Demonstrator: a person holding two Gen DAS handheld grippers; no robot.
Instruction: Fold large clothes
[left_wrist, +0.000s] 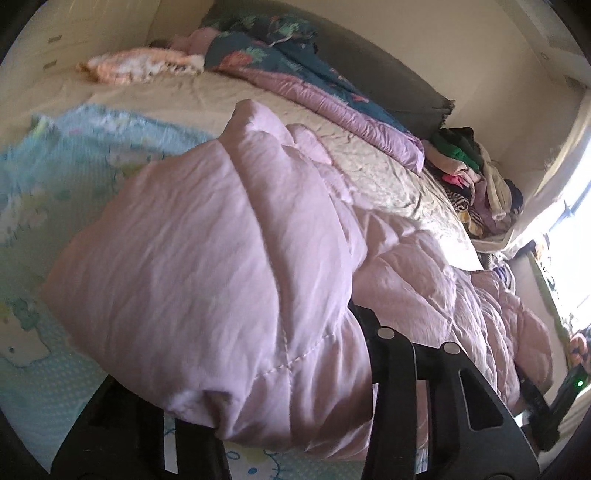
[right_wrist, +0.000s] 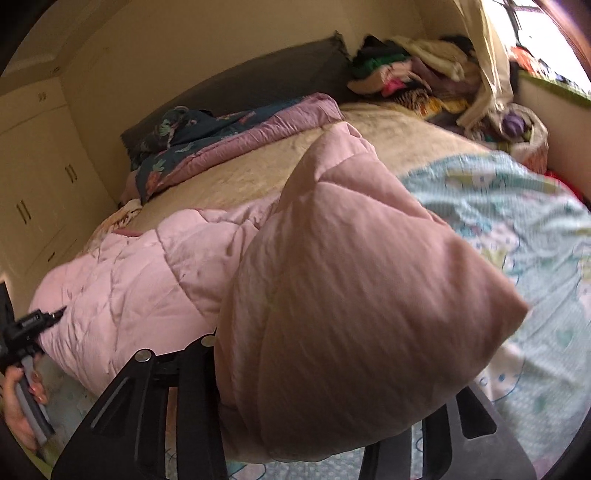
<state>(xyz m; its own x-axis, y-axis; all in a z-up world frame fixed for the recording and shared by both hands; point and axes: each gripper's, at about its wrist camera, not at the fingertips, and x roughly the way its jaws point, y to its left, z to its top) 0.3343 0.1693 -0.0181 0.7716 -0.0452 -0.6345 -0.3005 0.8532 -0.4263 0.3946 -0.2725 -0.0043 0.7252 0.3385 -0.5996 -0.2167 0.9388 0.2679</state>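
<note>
My left gripper and right gripper each clench a corner of the pink quilt; next I must carry both corners toward the upper frame, I think.

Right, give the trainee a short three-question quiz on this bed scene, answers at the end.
1. True or false: the left gripper and the right gripper each have a bunch of the pink quilt between their fingers.
2. What lies under the quilt near the grippers? A) a bare wooden floor B) a light blue cartoon-print sheet C) a striped rug
3. Fill in: the heap of mixed clothes sits at the far end of the bed, next to the dark ____.

Key: 1 true; 2 B; 3 headboard.
</note>
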